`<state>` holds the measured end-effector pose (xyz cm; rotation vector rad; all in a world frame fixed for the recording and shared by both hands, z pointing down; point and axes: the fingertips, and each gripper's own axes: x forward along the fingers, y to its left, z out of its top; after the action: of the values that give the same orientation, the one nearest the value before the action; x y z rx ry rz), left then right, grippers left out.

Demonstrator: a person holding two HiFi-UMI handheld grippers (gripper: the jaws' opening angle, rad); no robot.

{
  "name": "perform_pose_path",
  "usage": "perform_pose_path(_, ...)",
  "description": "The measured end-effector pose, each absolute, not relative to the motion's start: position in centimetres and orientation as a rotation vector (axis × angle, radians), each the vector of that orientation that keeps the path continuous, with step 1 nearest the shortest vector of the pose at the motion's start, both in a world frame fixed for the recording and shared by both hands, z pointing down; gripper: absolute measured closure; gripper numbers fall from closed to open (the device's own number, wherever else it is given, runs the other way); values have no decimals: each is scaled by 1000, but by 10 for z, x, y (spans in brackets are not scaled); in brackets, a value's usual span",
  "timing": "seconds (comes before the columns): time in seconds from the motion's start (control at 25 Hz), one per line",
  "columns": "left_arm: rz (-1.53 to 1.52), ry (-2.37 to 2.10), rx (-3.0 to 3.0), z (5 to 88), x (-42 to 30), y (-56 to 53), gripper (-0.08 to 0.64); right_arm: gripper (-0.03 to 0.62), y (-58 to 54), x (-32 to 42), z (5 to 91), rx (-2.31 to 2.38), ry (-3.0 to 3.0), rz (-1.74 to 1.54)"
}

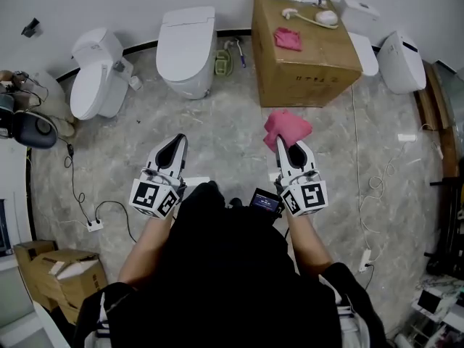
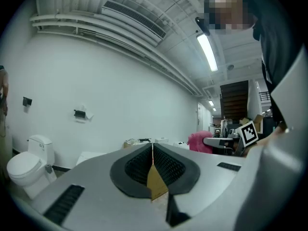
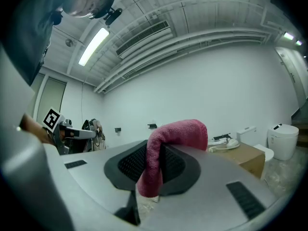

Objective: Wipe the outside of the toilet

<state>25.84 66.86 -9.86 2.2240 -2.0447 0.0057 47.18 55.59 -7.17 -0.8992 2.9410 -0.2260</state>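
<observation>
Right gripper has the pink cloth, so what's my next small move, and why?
Probably carry the right gripper forward toward the white toilet straight ahead. Its jaws are shut on the pink cloth, so the grasp is done, but it hangs over the floor, well short of any toilet. The left gripper is shut and empty.

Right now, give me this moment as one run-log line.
left gripper: shut, empty | right gripper: shut on pink cloth | white toilet: ahead by wall, untouched | wiping: not begun
</observation>
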Motion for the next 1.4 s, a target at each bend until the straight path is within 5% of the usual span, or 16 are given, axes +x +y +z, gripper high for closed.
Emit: perform_pose_path(1.4, -86, -1929, 2223, -71, 30, 333, 538, 520, 242, 201, -59, -776, 3002, -290)
